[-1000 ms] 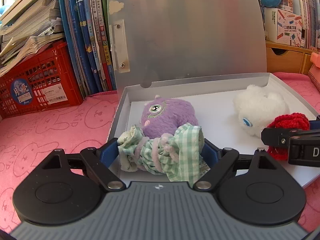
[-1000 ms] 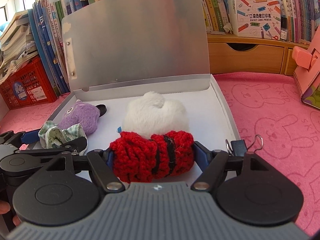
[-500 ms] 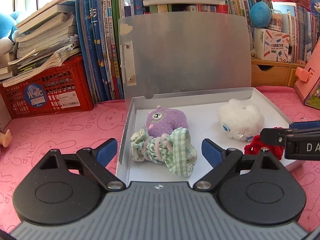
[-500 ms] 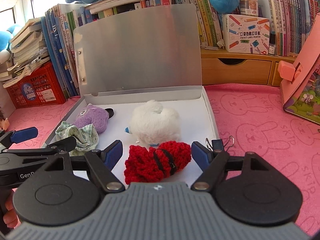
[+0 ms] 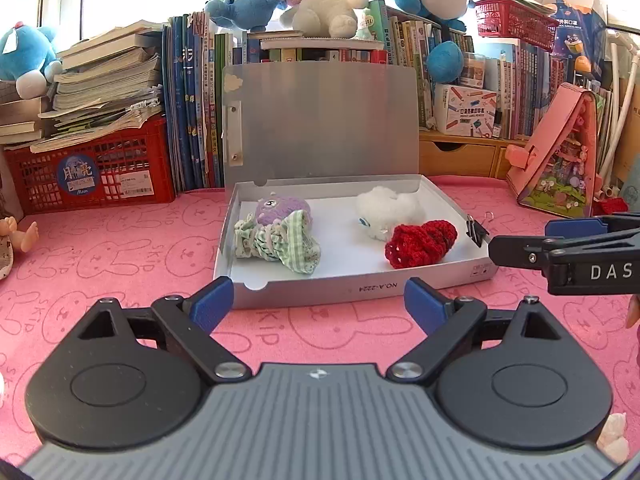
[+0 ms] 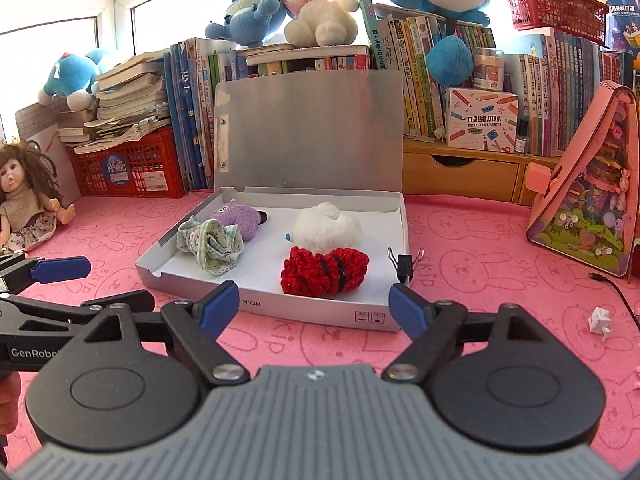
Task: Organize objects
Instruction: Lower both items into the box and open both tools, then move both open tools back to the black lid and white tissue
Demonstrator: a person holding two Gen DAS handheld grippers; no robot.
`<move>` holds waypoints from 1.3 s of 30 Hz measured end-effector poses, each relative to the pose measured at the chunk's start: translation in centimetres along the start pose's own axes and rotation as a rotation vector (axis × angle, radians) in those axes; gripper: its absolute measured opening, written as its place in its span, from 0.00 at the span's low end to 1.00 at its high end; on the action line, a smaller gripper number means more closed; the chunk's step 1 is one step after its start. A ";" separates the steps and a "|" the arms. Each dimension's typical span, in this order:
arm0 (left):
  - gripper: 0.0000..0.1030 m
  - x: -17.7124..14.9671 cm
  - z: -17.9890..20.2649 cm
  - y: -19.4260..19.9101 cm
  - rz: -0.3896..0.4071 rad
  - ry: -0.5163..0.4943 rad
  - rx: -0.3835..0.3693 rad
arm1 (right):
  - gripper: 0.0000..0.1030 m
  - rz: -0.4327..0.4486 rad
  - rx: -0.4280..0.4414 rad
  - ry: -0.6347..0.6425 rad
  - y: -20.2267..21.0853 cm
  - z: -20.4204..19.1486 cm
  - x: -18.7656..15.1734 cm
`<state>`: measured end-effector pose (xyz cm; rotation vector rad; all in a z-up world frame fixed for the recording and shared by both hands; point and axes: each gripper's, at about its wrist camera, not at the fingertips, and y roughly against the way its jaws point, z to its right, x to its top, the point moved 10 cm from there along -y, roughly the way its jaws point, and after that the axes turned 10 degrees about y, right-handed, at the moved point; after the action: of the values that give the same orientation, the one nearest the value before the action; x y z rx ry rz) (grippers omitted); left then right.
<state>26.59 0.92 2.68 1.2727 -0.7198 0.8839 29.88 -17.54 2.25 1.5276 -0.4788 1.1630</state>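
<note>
Pink rabbit-print tabletop (image 5: 120, 256) carries open grey cardboard box (image 5: 360, 286). Inside: white fluffy plush (image 5: 390, 208), purple plush (image 5: 280, 210), green checked cloth bundle (image 5: 280, 242), red crocheted bundle (image 6: 324, 270). Left claw (image 5: 318, 304) wide, empty; right claw (image 6: 312, 306) opening, empty.

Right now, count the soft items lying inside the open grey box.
4: purple plush back left, green checked cloth in front of it, white plush back right, red knitted piece in front. None looks hidden.
</note>
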 end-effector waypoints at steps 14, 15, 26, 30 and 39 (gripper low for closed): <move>0.92 -8.7 -1.4 7.2 -0.022 0.011 -0.035 | 0.88 -0.040 0.026 0.056 6.2 -1.8 -8.1; 0.92 -9.2 -1.4 7.6 -0.023 0.009 -0.036 | 0.88 -0.040 0.025 0.052 6.6 -1.9 -8.6; 0.92 -14.7 -0.3 10.6 -0.006 -0.019 -0.037 | 0.89 -0.002 -0.030 0.005 9.3 -2.5 -12.4; 0.92 -15.9 -0.3 10.9 -0.009 -0.029 -0.023 | 0.89 0.004 -0.060 0.000 9.6 -2.8 -13.5; 0.98 -17.1 -0.5 10.5 0.003 -0.045 0.006 | 0.89 -0.009 -0.103 -0.015 9.3 -3.5 -15.6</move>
<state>9.04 -0.57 -6.88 1.3002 -0.7549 0.8624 14.21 -21.65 -6.63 1.4487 -0.5332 1.1043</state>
